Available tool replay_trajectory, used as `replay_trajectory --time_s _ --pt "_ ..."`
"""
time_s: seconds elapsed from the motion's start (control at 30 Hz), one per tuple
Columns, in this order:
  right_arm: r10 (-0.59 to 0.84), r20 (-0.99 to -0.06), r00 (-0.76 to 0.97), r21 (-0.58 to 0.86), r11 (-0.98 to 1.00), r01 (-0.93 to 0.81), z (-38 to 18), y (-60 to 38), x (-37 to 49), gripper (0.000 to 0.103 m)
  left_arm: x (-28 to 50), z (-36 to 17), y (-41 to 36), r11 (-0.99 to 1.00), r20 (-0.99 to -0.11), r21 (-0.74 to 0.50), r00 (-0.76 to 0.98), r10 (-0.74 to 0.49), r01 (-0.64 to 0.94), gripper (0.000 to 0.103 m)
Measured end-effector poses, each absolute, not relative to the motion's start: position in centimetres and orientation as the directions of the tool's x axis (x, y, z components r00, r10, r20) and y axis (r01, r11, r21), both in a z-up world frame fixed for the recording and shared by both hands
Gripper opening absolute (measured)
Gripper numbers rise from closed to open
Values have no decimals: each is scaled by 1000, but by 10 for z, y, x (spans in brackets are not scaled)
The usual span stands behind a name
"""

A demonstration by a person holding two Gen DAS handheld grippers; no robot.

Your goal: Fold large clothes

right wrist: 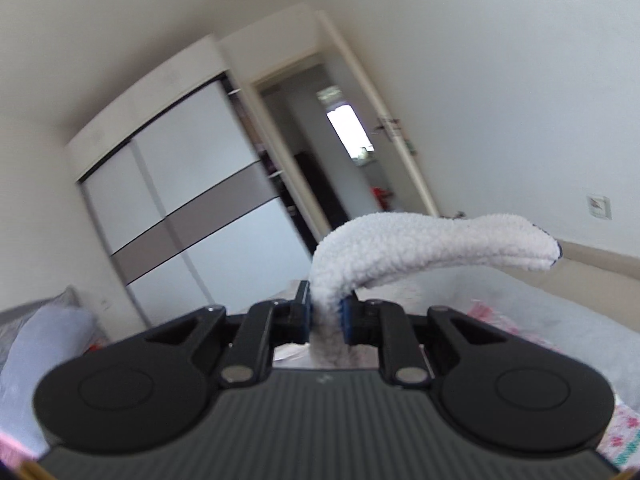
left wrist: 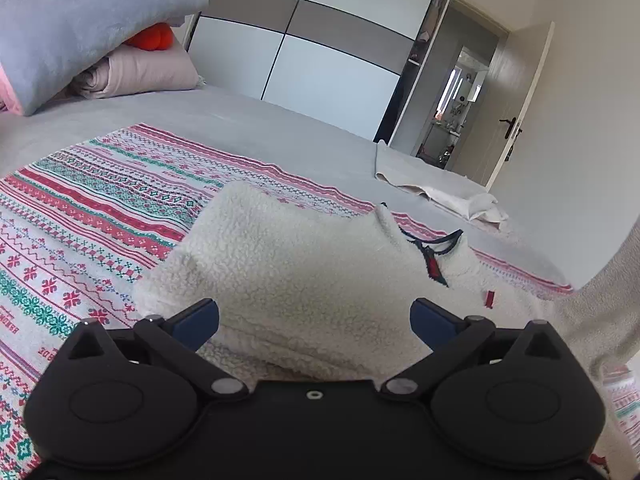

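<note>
A cream fleece garment point(left wrist: 280, 256) with a dark-trimmed collar point(left wrist: 432, 246) lies bunched on a patterned blanket point(left wrist: 100, 200) on the bed. My left gripper point(left wrist: 316, 320) is low over it and open; its blue pads point(left wrist: 200, 318) stand wide on either side of a fleece mound without pressing it. At the right edge of the left wrist view a strip of the fleece point(left wrist: 608, 312) rises off the bed. In the blurred right wrist view my right gripper point(right wrist: 326, 312) is shut on a fleece sleeve point(right wrist: 420, 244), held high, with the free end curling over to the right.
A grey pillow point(left wrist: 80, 28), folded pink bedding point(left wrist: 148, 72) and an orange item point(left wrist: 154, 36) are stacked at the bed's far left. A white cloth point(left wrist: 452, 196) lies near the far right edge. Beyond stand a wardrobe point(left wrist: 320, 52) and an open door point(left wrist: 516, 112).
</note>
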State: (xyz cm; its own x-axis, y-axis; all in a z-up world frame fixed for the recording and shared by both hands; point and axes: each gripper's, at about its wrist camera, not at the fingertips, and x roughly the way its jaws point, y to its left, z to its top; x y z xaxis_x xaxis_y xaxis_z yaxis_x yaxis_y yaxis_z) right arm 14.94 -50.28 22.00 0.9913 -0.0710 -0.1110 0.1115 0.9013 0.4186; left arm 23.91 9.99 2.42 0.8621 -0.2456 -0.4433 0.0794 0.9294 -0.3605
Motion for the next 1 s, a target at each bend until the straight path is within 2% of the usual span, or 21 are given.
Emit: replay_trajectory --time_s 0.13,0.27,0.43,0.57,0.63,0.67,0.7,0.73,0.8,0.87,0.9,1.0 --pt "56 -117 992 341 940 -13 236 -428 163 14 240 26 107 916 -438 -395 860 -260 76 103" --pt "186 -179 966 253 958 -137 227 -347 182 14 240 27 112 906 -437 -417 858 -271 74 103" --pt "271 -366 890 111 963 -247 165 -242 209 14 241 27 117 900 -438 -430 855 -276 70 103" --pt "241 -588 772 11 957 -291 76 -160 220 19 242 25 117 898 -448 -435 849 -282 69 103" --pt "176 -673 718 -60 955 -290 33 -131 219 27 243 24 117 900 -452 -430 846 -284 73 103" --pt "157 -698 699 -85 951 -298 16 -126 218 40 243 24 117 901 -452 -427 845 -286 76 103" --pt "140 -713 687 -104 948 -300 4 -121 214 41 243 25 116 902 -451 -425 845 -286 79 103" --pt "136 -691 710 -123 946 -300 -1 -121 204 41 242 25 116 903 -450 -422 846 -286 81 103" --pt "152 -686 712 -99 949 -298 6 -125 199 44 242 27 115 907 -450 -413 846 -287 88 103" --pt "208 -686 697 0 958 -286 22 -142 192 57 242 31 113 913 -451 -395 846 -285 98 103" --pt "243 -672 699 55 958 -281 29 -154 184 60 241 34 110 919 -451 -380 847 -282 103 103" --pt "315 -617 722 179 949 -261 45 -197 162 60 238 48 94 936 -439 -311 849 -294 164 103"
